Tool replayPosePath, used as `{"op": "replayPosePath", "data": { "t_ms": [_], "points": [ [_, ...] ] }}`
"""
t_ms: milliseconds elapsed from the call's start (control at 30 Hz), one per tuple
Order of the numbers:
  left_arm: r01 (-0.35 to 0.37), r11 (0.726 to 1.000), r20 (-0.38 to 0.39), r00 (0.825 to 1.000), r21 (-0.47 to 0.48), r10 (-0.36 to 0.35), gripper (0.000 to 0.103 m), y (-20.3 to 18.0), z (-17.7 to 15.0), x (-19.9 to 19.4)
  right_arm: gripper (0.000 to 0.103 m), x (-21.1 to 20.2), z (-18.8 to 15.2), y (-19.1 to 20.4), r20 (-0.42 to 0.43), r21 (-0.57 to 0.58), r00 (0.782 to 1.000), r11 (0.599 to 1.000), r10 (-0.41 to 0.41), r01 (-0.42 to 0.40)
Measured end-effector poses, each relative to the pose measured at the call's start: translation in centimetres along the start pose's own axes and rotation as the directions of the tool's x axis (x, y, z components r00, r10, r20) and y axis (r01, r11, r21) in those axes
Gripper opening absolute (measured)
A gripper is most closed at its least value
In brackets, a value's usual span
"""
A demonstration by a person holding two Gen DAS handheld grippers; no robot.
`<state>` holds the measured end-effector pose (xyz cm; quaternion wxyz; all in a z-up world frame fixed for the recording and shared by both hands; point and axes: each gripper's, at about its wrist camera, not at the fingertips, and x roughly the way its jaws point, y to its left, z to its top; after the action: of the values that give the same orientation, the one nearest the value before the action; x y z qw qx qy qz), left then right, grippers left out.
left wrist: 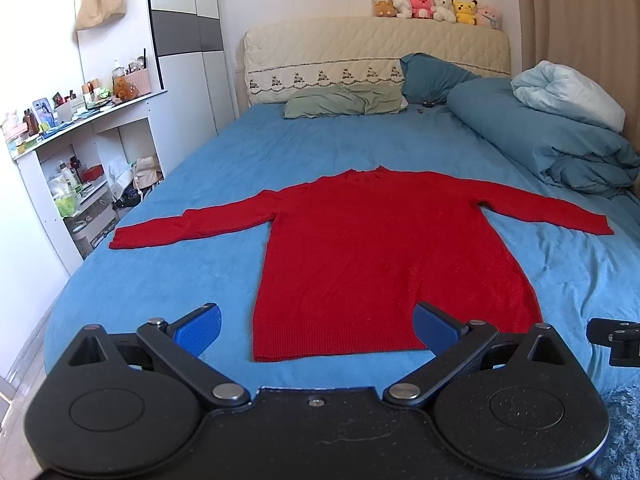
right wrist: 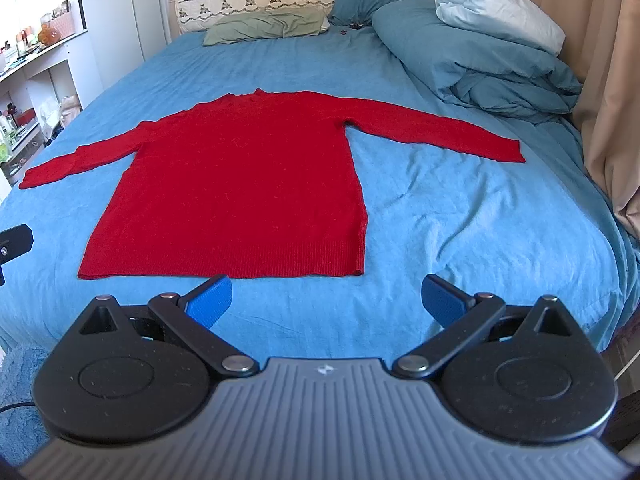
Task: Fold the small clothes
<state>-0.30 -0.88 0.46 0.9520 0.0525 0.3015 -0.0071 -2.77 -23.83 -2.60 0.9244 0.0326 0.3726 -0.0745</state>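
A red long-sleeved sweater point(left wrist: 372, 248) point(right wrist: 240, 184) lies flat on the blue bed sheet point(left wrist: 224, 184) point(right wrist: 460, 216), both sleeves spread out sideways, hem toward me. My left gripper point(left wrist: 318, 326) hovers open just short of the hem, its blue pads point(left wrist: 198, 328) wide apart and empty. My right gripper point(right wrist: 326, 300) also stands open, near the hem's right corner, nothing between its blue pads point(right wrist: 210, 302). Each view catches a black piece of the other gripper at its edge.
A folded blue duvet point(left wrist: 552, 136) point(right wrist: 488, 60) with a pale blanket point(left wrist: 568, 92) lies at the far right, pillows point(left wrist: 344, 100) by the headboard point(left wrist: 376, 52) with plush toys point(left wrist: 436, 8). Cluttered white shelves point(left wrist: 80, 152) stand left of the bed, a curtain point(right wrist: 616, 80) right.
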Motion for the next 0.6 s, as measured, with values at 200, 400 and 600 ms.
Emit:
{"op": "replayPosePath", "data": {
  "t_ms": [200, 400, 600],
  "points": [
    [0.002, 1.000, 0.001, 1.000, -0.003, -0.002, 0.103, 0.14, -0.05, 0.03, 0.103, 0.07, -0.01, -0.01, -0.002, 0.000, 1.000, 1.000, 0.002, -0.002],
    [-0.001, 1.000, -0.006, 1.000, 0.002, 0.001, 0.103, 0.22, -0.16, 0.04, 0.103, 0.28, -0.11, -0.03, -0.004, -0.002, 1.000, 1.000, 0.006, -0.006],
    [-0.001, 1.000, -0.012, 1.000, -0.002, 0.001, 0.103, 0.34, -0.04, 0.05, 0.103, 0.35, -0.04, 0.30, -0.010, -0.007, 1.000, 1.000, 0.008, -0.008]
  ]
}}
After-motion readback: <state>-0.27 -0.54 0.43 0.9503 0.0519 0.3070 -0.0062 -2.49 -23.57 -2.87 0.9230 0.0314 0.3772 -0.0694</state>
